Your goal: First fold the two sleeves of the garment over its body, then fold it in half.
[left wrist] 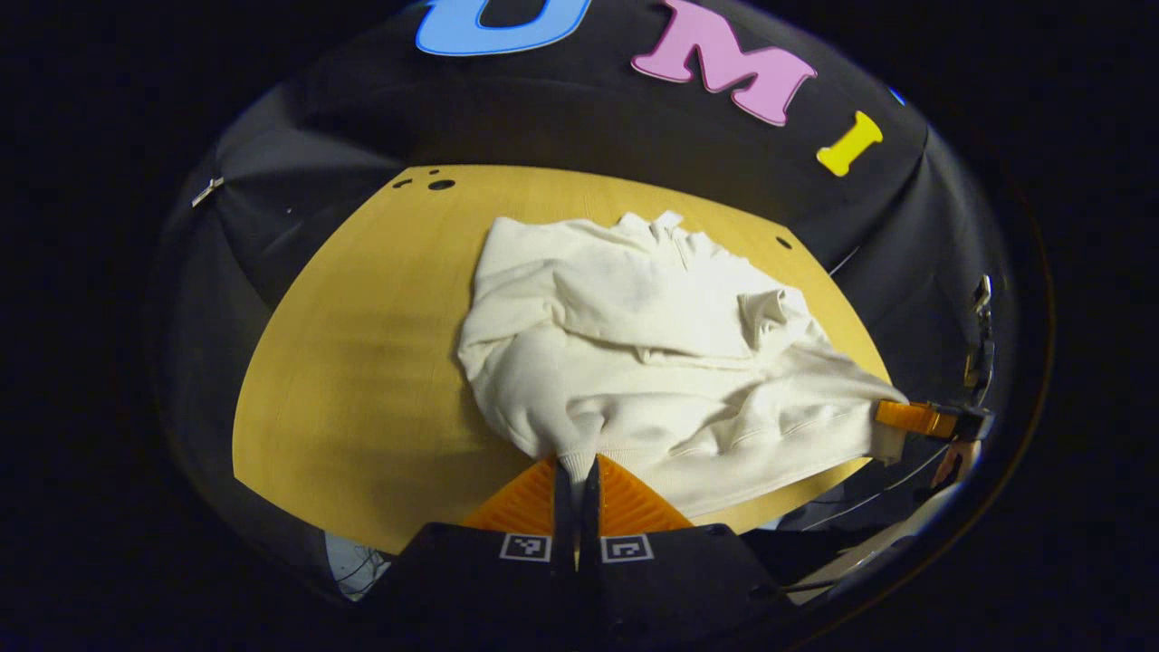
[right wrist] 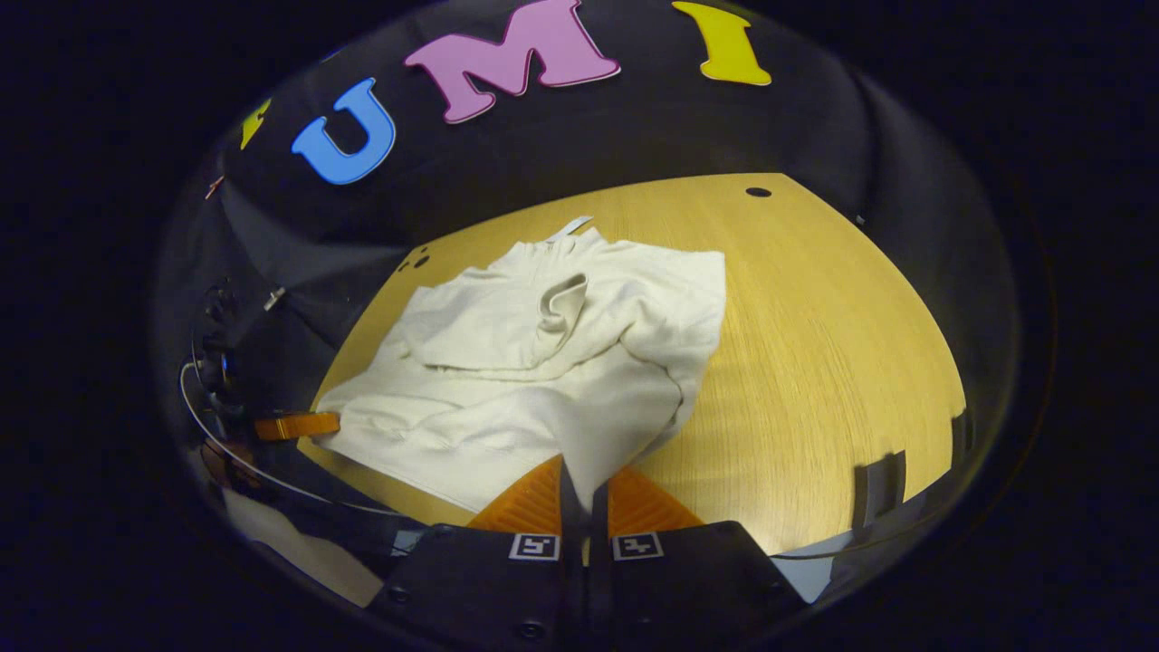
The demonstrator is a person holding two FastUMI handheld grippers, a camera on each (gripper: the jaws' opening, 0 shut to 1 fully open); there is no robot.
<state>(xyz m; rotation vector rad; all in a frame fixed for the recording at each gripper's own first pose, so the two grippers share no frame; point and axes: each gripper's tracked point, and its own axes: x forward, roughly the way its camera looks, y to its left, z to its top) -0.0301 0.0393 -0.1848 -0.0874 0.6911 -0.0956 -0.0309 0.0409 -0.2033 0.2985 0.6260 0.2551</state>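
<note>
In the left gripper view, the left gripper is clamped on the hem of a cream garment lying on the wooden table, sleeves folded in. In the right gripper view, the right gripper pinches the opposite hem corner. Uneven lifting could spill the sleeves.

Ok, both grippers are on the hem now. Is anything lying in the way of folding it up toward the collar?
Nothing visible. The left gripper and right gripper each pinch the near hem of the white sweatshirt. Both sleeves already lie folded across its body, and the wooden table around it and beyond the collar carries no other objects.
</note>
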